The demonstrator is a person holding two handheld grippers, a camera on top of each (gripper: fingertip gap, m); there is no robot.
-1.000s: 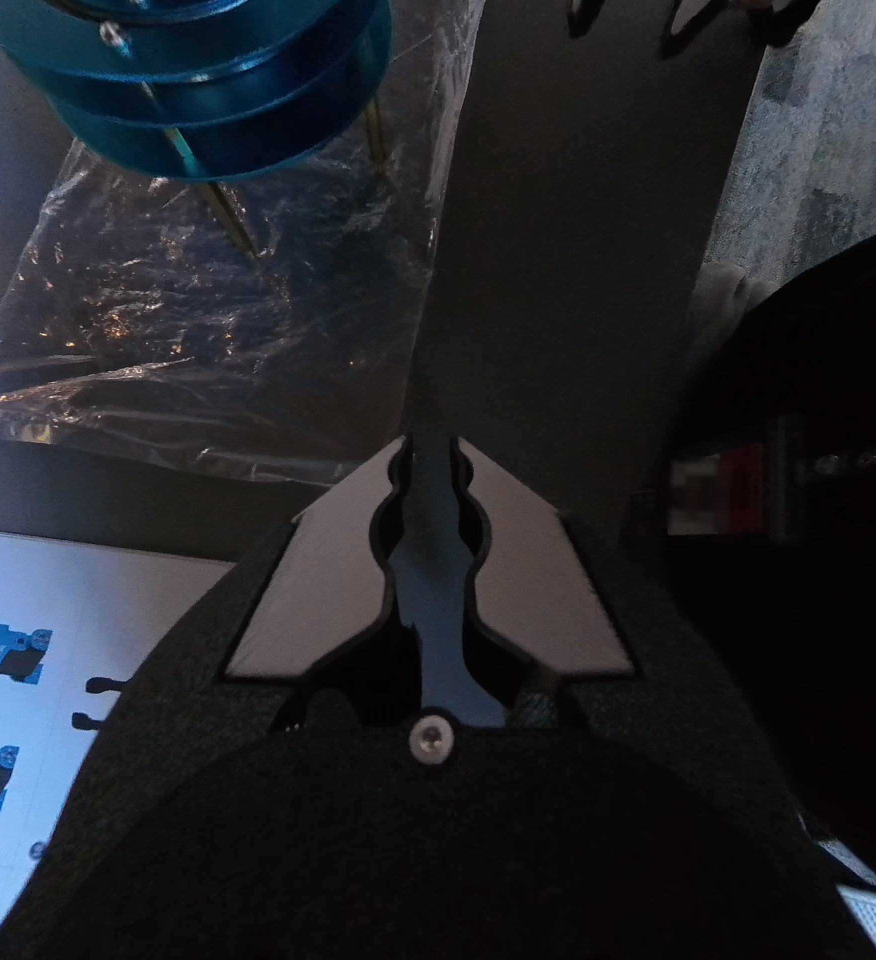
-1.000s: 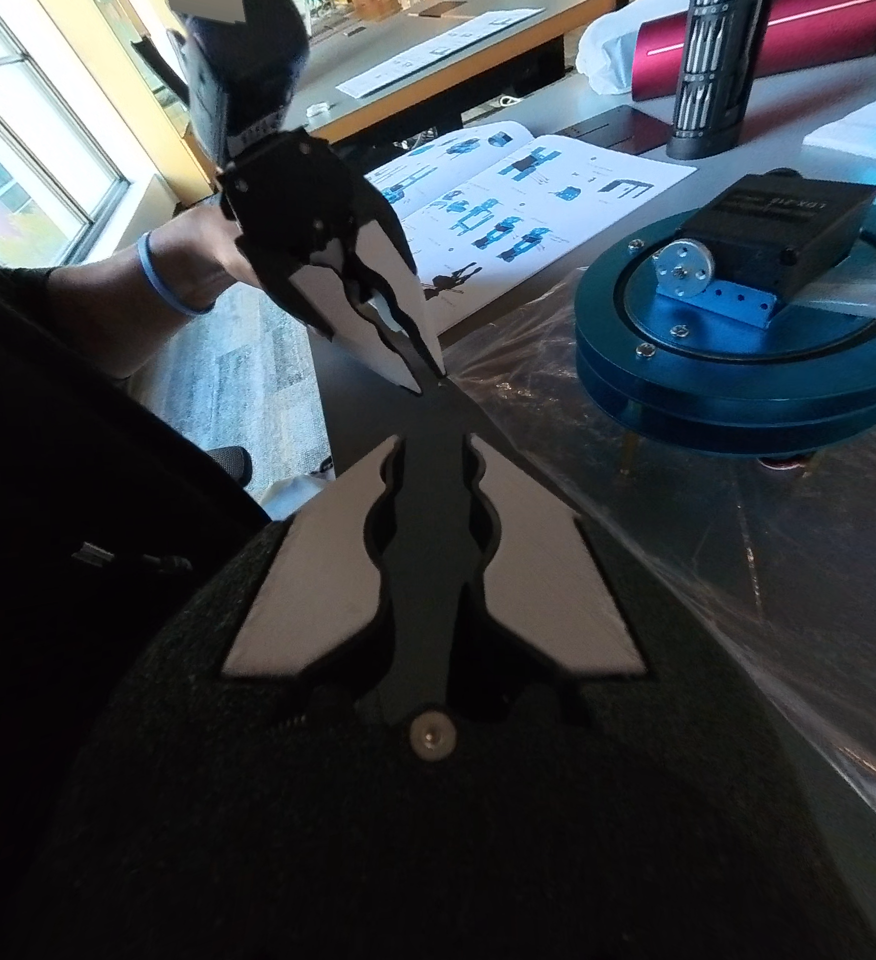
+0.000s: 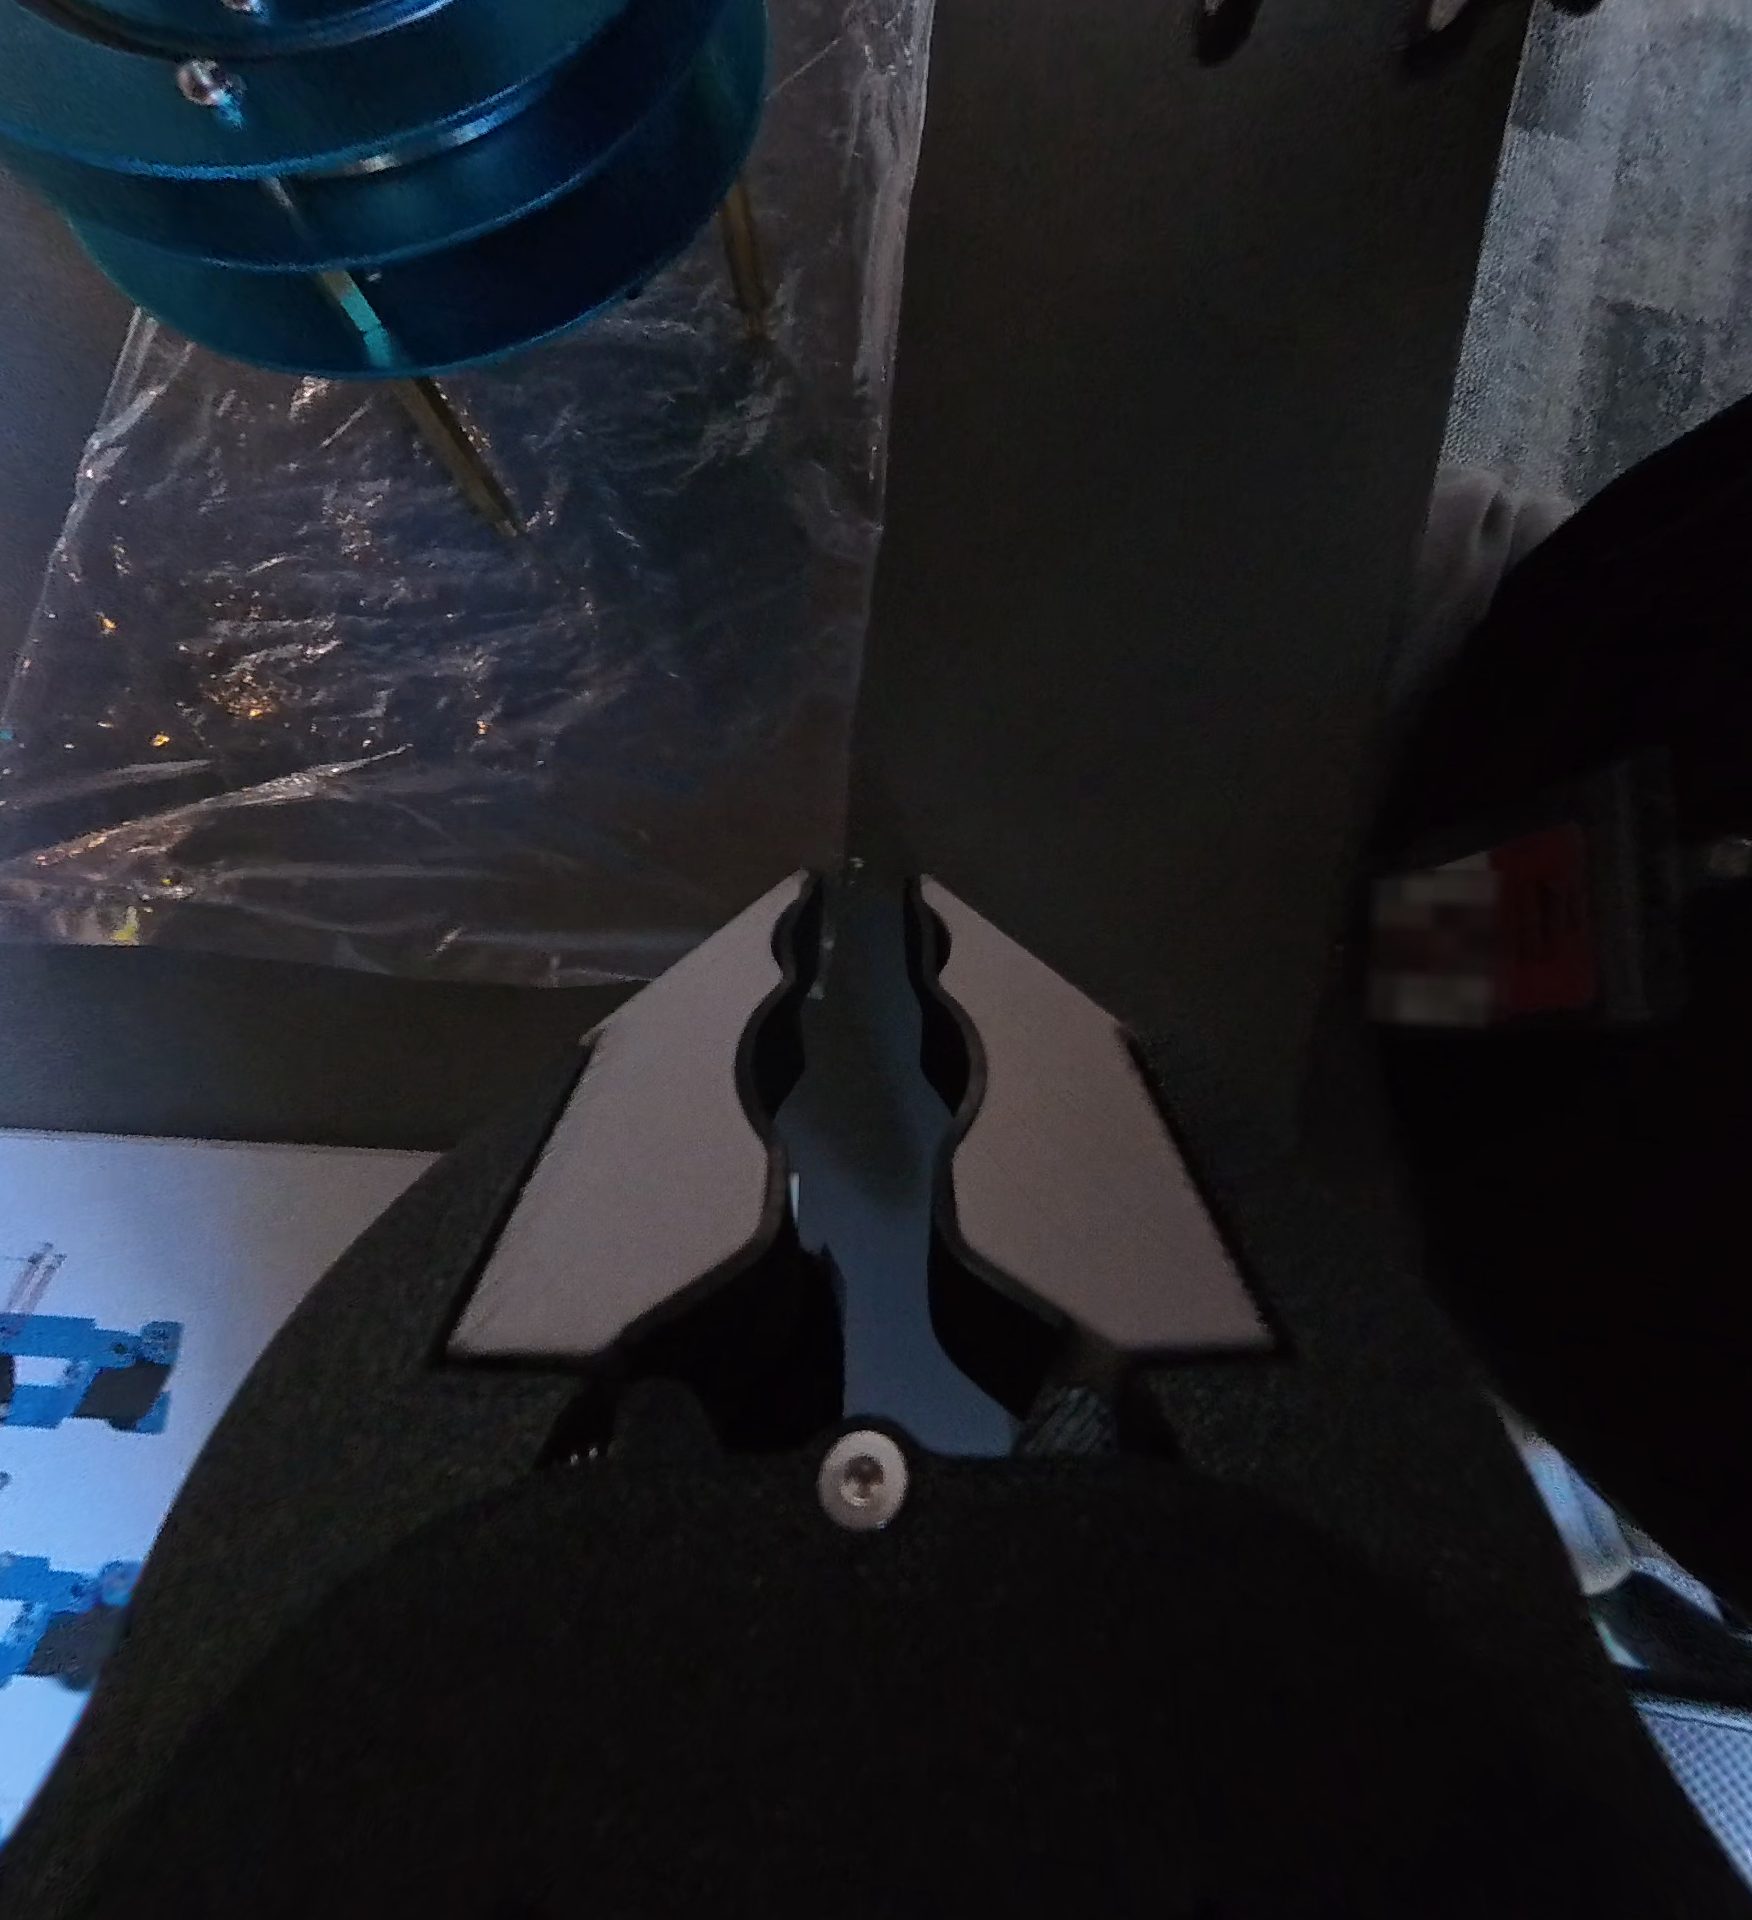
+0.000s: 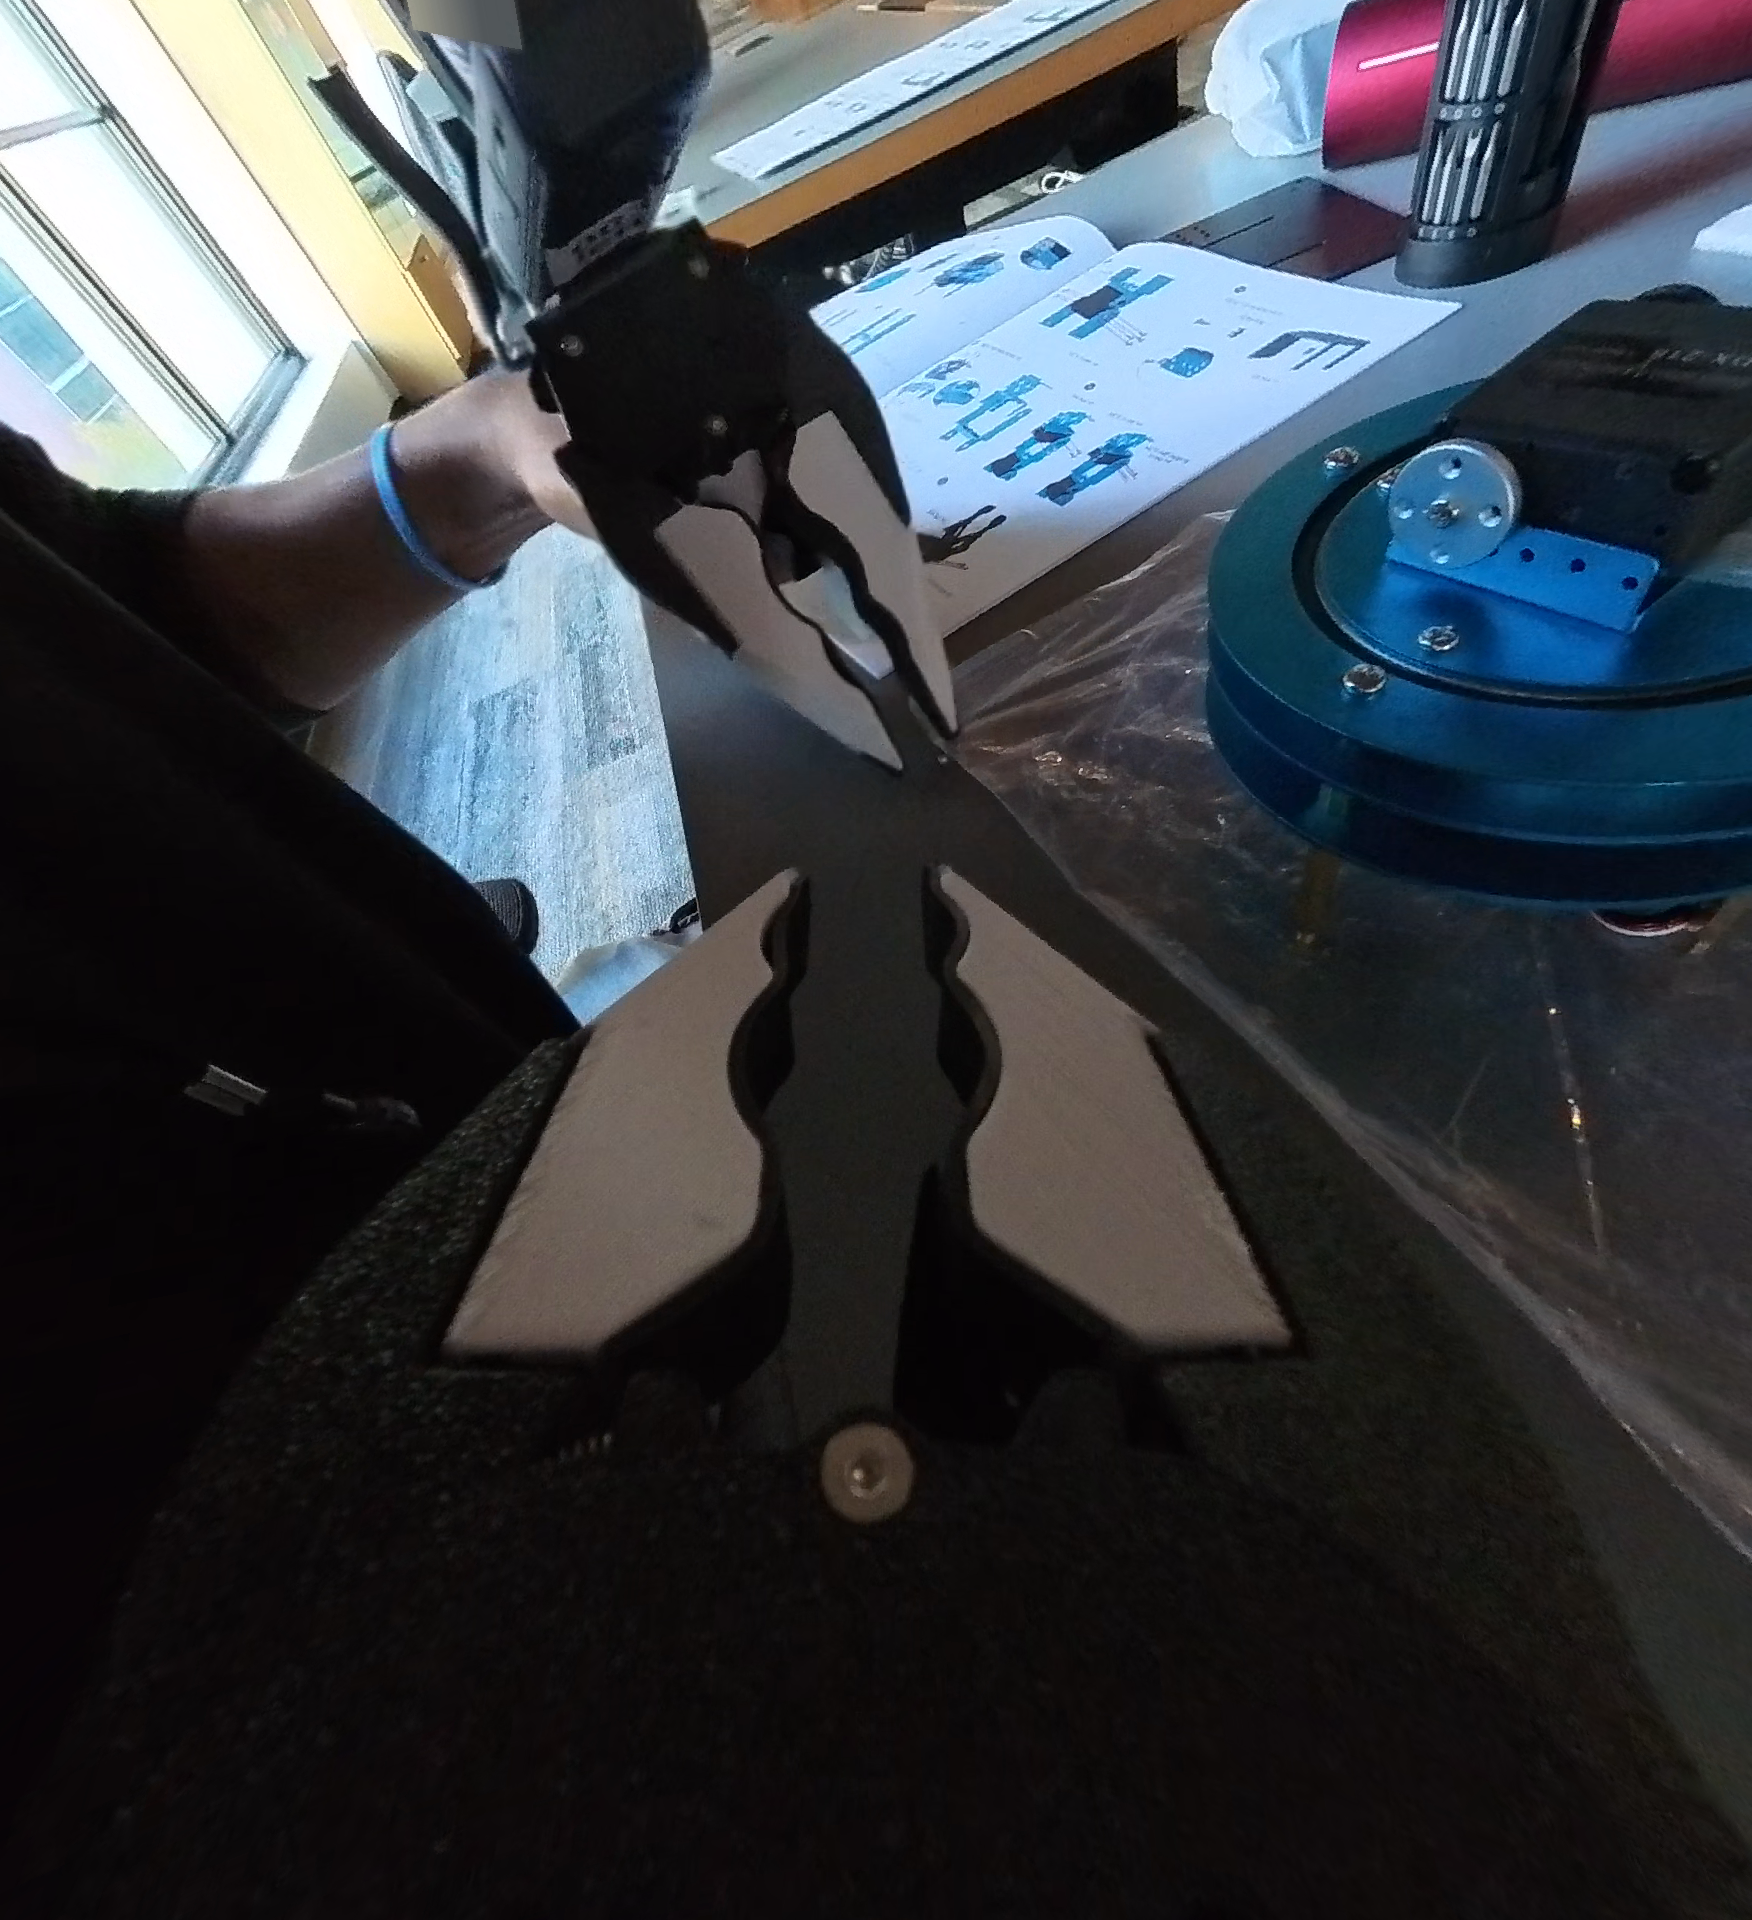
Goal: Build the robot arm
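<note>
**A:** Left wrist view. The left gripper (image 3: 864, 883) has its fingers a narrow slit apart, tips at the right edge of the crinkled clear plastic bag (image 3: 415, 675) lying flat on the dark worktop (image 3: 1163, 416). I cannot tell whether the film is caught.

**B:** Change since a second ago?

**A:** Slight. The round blue metal disc base (image 3: 384, 208) on brass legs, far left on the bag, sits a touch lower in frame. The white illustrated booklet (image 3: 72, 1299) is near left.

**B:** Right wrist view?

**A:** The right gripper (image 4: 867, 883) also has its fingers slightly apart, with nothing between them, hovering near the bag's edge. Beyond it the left gripper has tipped steeper onto that edge. A black servo block (image 4: 1630, 416) sits on the disc at far right.
</note>
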